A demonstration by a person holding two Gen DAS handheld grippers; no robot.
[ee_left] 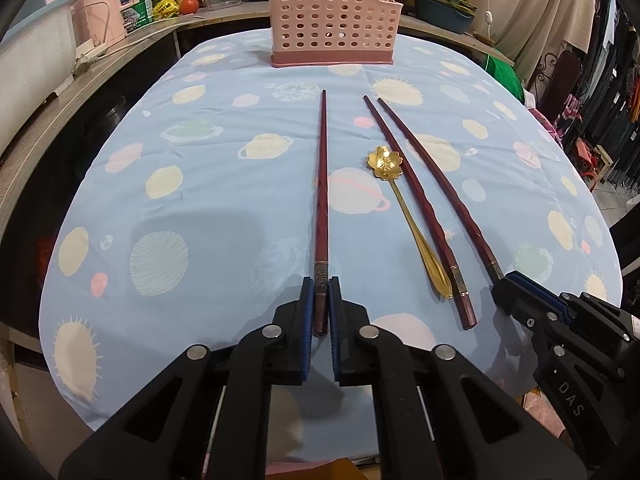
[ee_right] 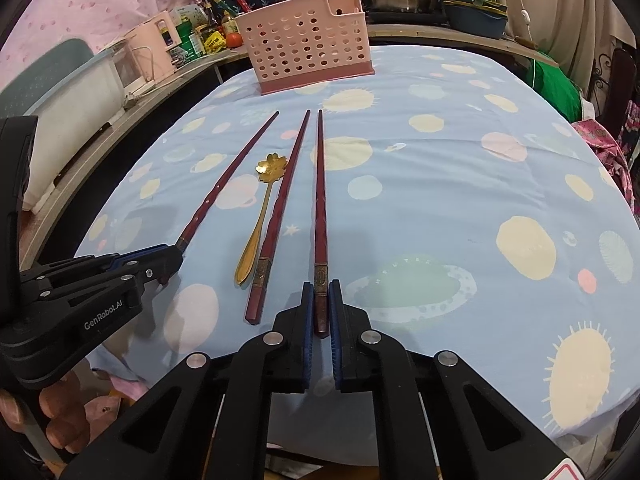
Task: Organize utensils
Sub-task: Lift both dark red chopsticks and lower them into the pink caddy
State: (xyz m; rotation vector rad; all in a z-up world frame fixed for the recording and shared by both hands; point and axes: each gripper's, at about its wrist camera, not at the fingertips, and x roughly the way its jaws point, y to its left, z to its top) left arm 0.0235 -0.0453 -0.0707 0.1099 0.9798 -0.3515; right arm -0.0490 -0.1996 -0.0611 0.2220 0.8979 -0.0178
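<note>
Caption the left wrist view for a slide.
Left hand-held gripper closed on leftmost chopstick; gold spoon beside it, pink caddy beyond.

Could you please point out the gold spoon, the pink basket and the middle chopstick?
gold spoon [ee_left: 385,163]: left wrist view, flower-shaped bowl.
pink basket [ee_right: 308,46]: right wrist view, perforated front wall.
middle chopstick [ee_right: 280,208]: right wrist view, mid-shaft.

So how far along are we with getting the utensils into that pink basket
Nothing looks done yet: the pink basket has no table utensils visibly in it. In hand: the left tongs are closed on the leftmost chopstick, the right tongs on the rightmost chopstick, both lying on the tablecloth. Left: those two, the middle chopstick and the gold spoon.
</note>
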